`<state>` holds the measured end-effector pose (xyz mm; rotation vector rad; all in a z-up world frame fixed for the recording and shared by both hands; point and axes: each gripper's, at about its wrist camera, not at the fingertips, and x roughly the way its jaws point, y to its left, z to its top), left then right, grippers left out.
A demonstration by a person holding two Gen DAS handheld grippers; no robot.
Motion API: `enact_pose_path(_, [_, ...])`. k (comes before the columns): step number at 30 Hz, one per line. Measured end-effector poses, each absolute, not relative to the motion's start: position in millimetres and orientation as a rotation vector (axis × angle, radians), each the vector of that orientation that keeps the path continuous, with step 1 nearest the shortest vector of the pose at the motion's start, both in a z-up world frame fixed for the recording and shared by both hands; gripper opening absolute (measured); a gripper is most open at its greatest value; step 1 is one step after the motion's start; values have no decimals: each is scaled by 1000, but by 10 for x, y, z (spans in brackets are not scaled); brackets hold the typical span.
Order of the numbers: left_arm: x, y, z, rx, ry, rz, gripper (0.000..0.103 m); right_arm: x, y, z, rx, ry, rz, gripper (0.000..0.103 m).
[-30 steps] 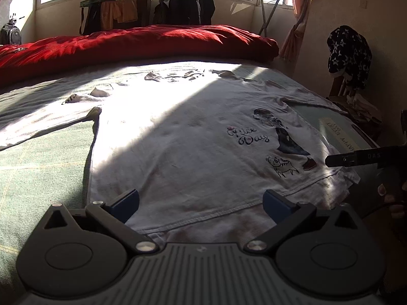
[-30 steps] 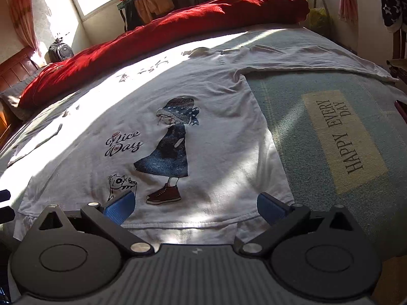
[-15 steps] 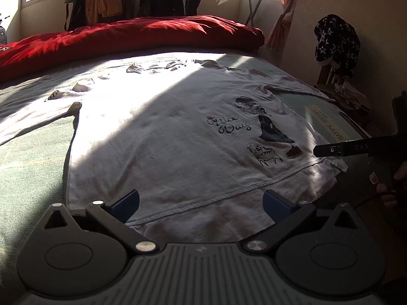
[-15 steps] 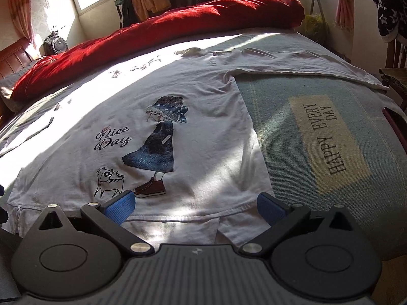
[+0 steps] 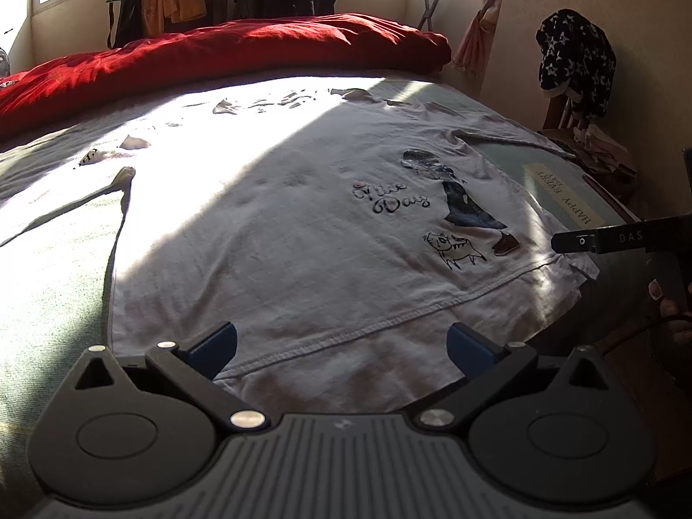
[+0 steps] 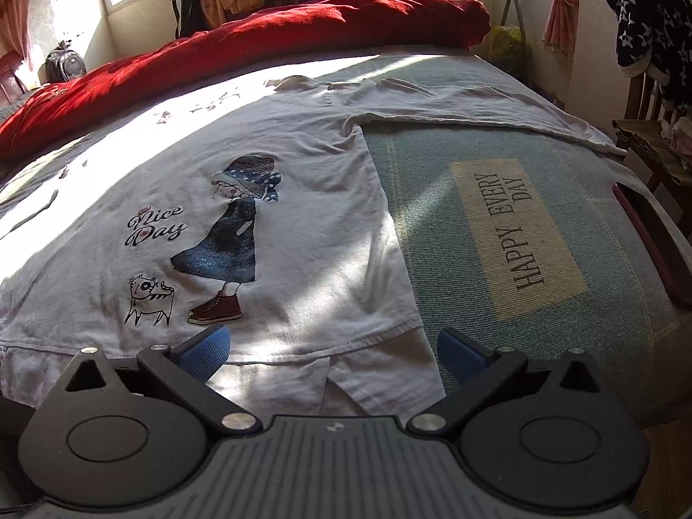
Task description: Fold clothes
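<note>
Item: white long-sleeved shirt (image 5: 268,233), spread flat, print up, on bed (image 6: 497,302). Likely light, limp, wrinkle-prone; best gripped at hem corners. Left tool (image 5: 341,339) and right tool (image 6: 333,346): both released, empty, at hem.

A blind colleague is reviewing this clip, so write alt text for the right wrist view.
A white long-sleeved shirt printed with a girl, a cat and "Nice Day" lies spread flat on a bed, its hem just ahead of the open right gripper with blue-padded fingers. A red duvet is bunched across the far end, and a "HAPPY EVERY DAY" patch shows beside the shirt.
</note>
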<state>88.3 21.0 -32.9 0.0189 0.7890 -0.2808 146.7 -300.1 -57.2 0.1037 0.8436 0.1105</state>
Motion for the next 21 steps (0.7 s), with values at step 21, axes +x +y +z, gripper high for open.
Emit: enact_pose_path(21, [1119,269,-457,14,791,-301,103,1527,-2114,-868,-78,848,286,103])
